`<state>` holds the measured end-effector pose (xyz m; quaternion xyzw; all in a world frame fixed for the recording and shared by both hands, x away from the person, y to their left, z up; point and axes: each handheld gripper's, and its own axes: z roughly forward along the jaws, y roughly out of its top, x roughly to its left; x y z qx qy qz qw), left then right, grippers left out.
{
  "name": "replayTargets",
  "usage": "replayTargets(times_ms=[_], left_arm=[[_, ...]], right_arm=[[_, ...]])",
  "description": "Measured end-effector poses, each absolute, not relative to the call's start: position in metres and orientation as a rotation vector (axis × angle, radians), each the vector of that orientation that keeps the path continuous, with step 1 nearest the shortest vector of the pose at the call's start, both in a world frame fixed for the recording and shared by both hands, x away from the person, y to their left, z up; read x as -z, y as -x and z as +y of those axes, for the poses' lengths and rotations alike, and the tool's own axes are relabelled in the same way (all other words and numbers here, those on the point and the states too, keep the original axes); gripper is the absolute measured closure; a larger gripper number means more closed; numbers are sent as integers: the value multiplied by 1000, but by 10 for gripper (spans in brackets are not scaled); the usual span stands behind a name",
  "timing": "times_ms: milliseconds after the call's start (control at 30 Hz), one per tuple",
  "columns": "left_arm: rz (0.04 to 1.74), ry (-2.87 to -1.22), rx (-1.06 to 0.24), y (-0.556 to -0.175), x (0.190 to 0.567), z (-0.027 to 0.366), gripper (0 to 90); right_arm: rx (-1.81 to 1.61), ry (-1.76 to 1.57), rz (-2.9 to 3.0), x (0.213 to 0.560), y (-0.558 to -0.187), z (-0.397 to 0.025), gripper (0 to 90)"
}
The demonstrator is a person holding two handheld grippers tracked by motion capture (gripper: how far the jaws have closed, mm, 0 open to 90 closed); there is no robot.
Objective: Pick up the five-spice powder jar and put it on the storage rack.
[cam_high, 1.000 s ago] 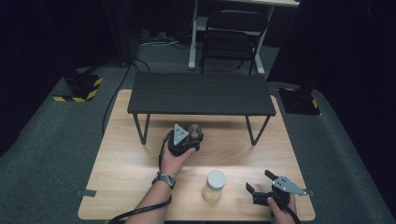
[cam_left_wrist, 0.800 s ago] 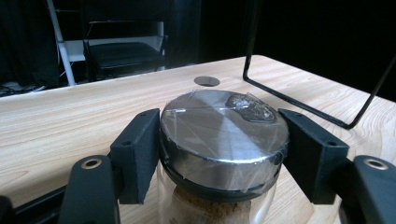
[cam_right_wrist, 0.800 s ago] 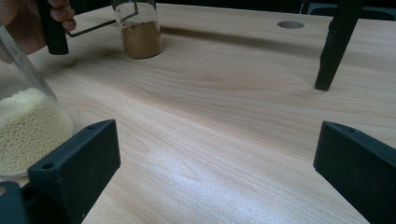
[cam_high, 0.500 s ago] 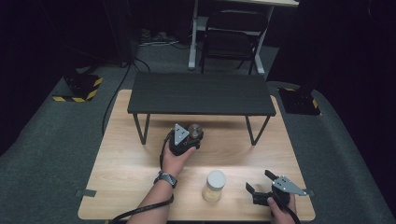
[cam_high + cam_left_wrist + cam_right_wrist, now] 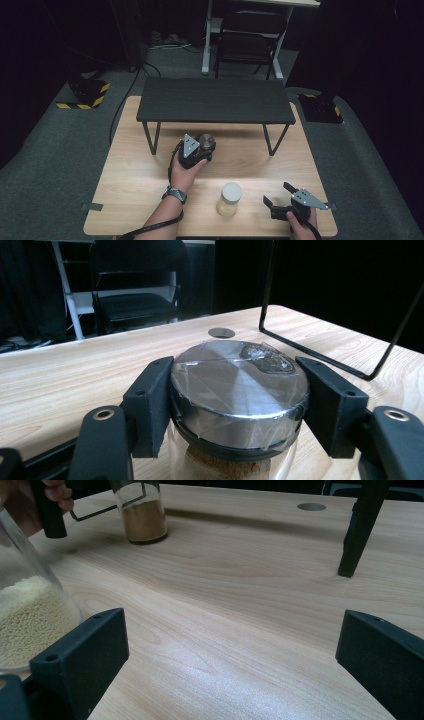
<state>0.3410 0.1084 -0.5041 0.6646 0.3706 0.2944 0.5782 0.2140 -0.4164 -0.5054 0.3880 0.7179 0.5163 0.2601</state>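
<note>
Left hand-held gripper [image 5: 235,405] is clamping the steel-lidded jar [image 5: 239,385].
Right hand-held gripper [image 5: 230,665] is sitting released, near-right on the surface [image 5: 240,590], beside the white-lidded jar [image 5: 229,199].

No readable text, label, brand or number appeared anywhere: the jar lids, the jars' glass and the wooden surface [image 5: 150,185] all stood unmarked and plain.

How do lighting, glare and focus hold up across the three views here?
High view: table lit, surroundings nearly black, small things soft. Left gripper view: sharp, glare streaks on the jar's wrapped metal lid. Right gripper view: a pale sheen on the wood ahead, the grain jar at the left edge blurred.
</note>
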Motion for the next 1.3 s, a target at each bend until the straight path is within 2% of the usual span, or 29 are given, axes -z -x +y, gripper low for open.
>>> replayTargets(times_ms=[600, 1300], left_arm=[[854, -1534, -699, -299, 488, 135, 350], [814, -1549, -733, -267, 431, 134, 350]], right_arm=[[-1386, -1035, 1958, 504, -214, -415, 1], [-1403, -1055, 1948, 505, -214, -417, 1]])
